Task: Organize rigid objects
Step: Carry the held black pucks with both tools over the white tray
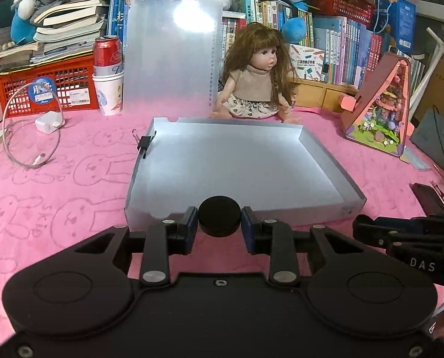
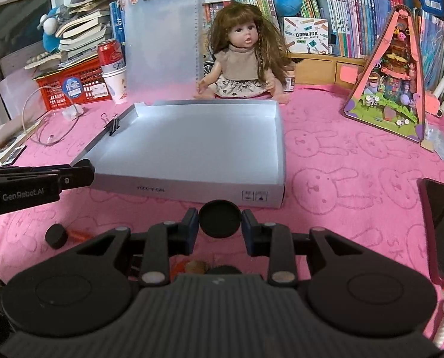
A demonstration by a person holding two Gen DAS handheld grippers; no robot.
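Observation:
A shallow silver-white box tray (image 1: 320, 161) lies empty on the pink cloth; it also shows in the right wrist view (image 2: 281, 149). My left gripper (image 1: 219, 223) is shut on a black round puck (image 1: 219, 215), held just before the tray's near wall. My right gripper (image 2: 219, 225) is shut on a black round lid (image 2: 219, 218), held in front of the tray's near right corner. Another black puck (image 2: 56, 236) lies on the cloth at the left, next to an orange item. Small objects show under my right gripper, partly hidden.
A doll (image 1: 259, 74) sits behind the tray. A clear clipboard (image 1: 171, 50), a can in paper cups (image 1: 107, 74), a red crate (image 1: 45, 86) and a cable (image 1: 27, 131) are at the left. A pink toy house (image 2: 392, 83) and a phone (image 2: 439, 217) are at the right.

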